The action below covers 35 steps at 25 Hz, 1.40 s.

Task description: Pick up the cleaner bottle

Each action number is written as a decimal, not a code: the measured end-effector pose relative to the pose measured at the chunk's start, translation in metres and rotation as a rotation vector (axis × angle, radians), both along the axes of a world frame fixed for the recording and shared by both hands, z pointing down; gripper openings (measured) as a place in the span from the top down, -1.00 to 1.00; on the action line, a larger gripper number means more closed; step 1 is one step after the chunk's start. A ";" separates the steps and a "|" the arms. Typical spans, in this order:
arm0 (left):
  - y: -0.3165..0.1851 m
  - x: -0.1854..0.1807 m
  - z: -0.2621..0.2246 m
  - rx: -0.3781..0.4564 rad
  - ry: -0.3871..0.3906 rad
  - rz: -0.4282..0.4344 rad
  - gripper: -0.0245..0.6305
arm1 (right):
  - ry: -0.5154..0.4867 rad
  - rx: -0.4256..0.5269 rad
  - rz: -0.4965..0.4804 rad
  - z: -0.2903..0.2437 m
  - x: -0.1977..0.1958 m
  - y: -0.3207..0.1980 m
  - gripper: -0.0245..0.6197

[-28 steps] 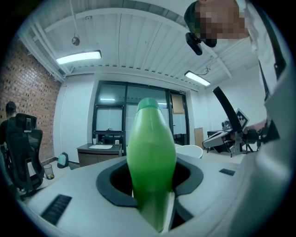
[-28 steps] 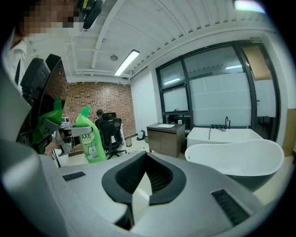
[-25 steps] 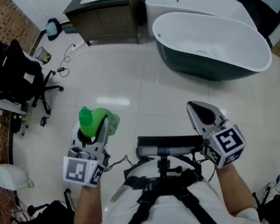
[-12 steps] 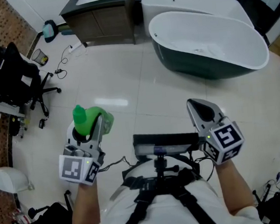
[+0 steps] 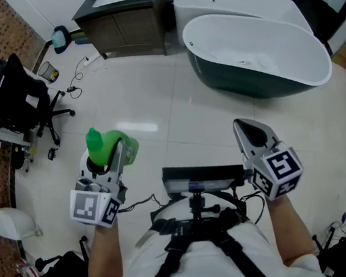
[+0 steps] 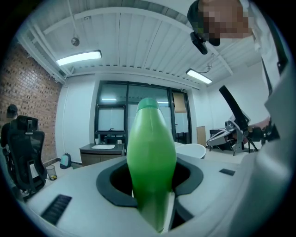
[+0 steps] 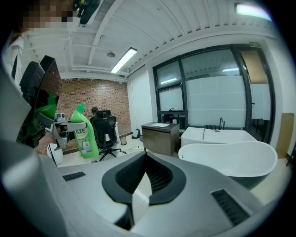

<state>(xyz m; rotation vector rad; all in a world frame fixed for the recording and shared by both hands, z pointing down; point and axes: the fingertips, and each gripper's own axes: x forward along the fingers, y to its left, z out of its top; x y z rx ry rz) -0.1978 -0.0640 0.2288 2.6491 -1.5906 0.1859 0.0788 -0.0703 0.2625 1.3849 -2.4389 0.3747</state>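
The pickup looks essentially done. The green cleaner bottle (image 5: 125,149) sits clamped between the jaws of the left claw (image 5: 109,160), which stand part-way apart to fit its width, and it hangs clear above the tiled floor (image 5: 175,104) at the near left, just in front of the person's body. Nothing supports it except that grip. All that seems left is to keep the hold steady or carry the bottle wherever it is wanted. The right claw (image 5: 247,132) is closed on nothing, at the near right and well apart from the bottle. Seen from the right gripper view, the bottle stands roughly upright: its long axis runs near vertical, broad base down and angled cap up, with the grip across its upper body.
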 end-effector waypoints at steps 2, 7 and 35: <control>-0.001 0.000 0.000 -0.002 0.003 0.002 0.42 | 0.003 0.005 -0.005 0.001 0.001 -0.001 0.92; -0.005 0.002 0.000 -0.007 0.010 0.011 0.42 | 0.004 -0.004 0.005 0.002 0.002 -0.004 0.92; -0.006 0.016 -0.001 -0.011 0.025 0.046 0.42 | 0.021 0.007 -0.015 0.000 -0.006 -0.005 0.92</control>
